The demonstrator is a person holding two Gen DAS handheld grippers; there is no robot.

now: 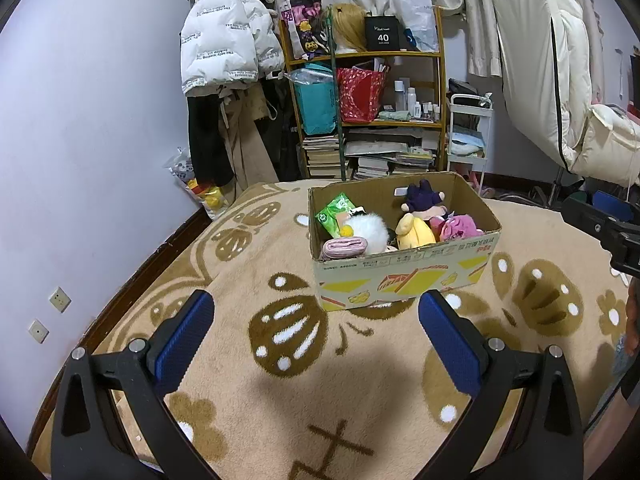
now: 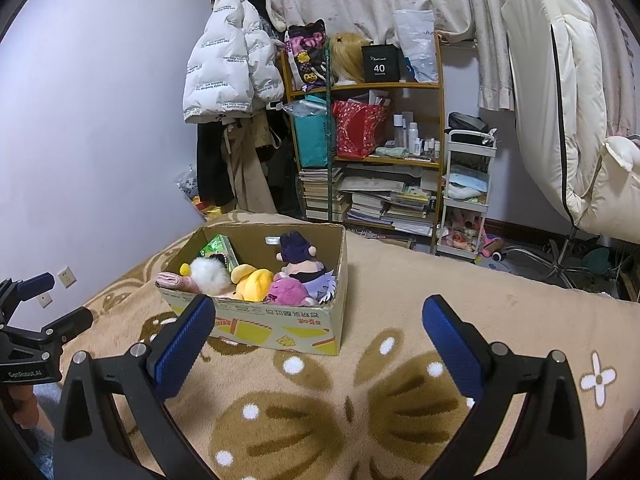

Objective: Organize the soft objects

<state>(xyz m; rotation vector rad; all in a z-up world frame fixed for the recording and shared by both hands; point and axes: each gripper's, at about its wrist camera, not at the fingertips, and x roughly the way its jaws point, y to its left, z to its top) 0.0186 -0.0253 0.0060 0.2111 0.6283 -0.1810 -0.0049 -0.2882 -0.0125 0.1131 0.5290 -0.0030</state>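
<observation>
The cardboard box [image 1: 404, 248] sits on the patterned blanket [image 1: 248, 380], ahead of the left gripper [image 1: 316, 320] and slightly to its right; from the right gripper [image 2: 318, 326] it lies ahead and to the left, its near wall just past the left fingertip. Inside it the soft things are packed close: a folded pink cloth [image 1: 344, 249] at the near left corner, a white fluffy toy [image 1: 370, 229] beside it, a yellow plush [image 1: 416, 234] in the middle, a pink plush [image 1: 460, 228] to the right, and a dark-haired doll [image 1: 424, 200] leaning on the far wall. A green packet [image 1: 334, 214] stands at the far left corner.

Both grippers hang over the blanket with their blue pads spread wide and nothing between them. The left gripper [image 2: 36, 312] shows at the left edge of the right wrist view, well apart from the box.

No loose soft item lies on the blanket in front of either claw, so the gathering looks done or very nearly so. What may be left, if anything, is tidying the contents, or fetching items outside these views; the pictures cannot settle that. Beyond the box stand a cluttered shelf [image 1: 362, 120] and a white jacket [image 1: 224, 36] hanging on the wall, both far from the claws.
</observation>
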